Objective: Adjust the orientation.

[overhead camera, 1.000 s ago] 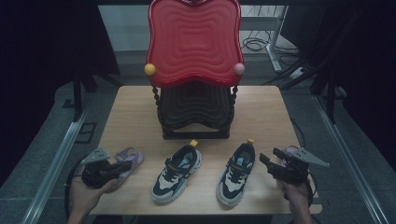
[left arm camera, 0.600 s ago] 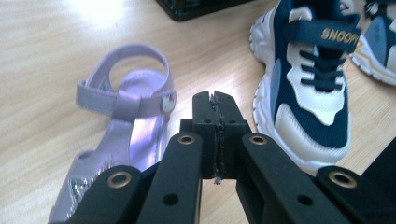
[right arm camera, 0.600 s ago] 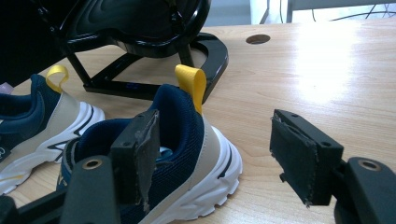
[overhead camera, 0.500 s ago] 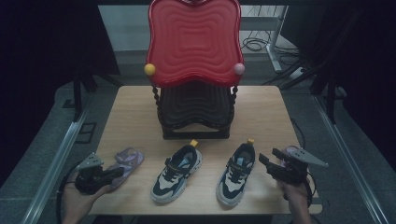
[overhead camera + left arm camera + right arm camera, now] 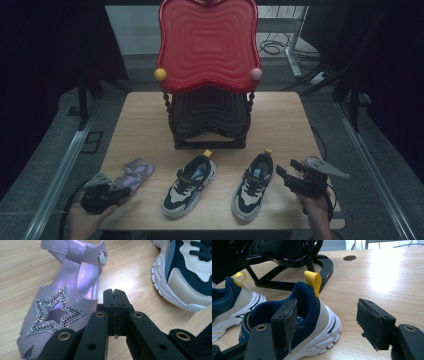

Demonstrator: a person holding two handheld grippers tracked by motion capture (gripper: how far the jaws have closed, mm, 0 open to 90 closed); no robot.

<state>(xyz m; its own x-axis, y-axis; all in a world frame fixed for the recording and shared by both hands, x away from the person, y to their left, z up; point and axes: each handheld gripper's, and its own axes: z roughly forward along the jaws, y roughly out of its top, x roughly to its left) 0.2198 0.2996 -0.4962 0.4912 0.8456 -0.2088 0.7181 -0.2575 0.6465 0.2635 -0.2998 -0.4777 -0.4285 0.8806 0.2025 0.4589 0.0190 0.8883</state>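
High view: sneakers (image 5: 190, 185) unmoved beside shoe rack (image 5: 209, 120).
Left gripper (image 5: 116, 302): jaws pressed together, empty, beside purple sandal (image 5: 62, 300).
Right gripper (image 5: 325, 322): jaws spread, nothing held.

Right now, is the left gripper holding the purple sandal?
No, the left gripper has its jaws shut together on nothing, beside the purple sandal.

Table (image 5: 280, 107): we find bare wood on both flanks of the black rack (image 5: 209, 122), and a bare strip between the rack's foot and the shoes. The red wavy-topped tray (image 5: 207, 45) overhangs the rack. Front row: purple sandal (image 5: 132, 174), left sneaker (image 5: 190, 185), right sneaker (image 5: 253, 186), with open lanes between them. We note the right gripper (image 5: 283, 175) just beside the right sneaker.
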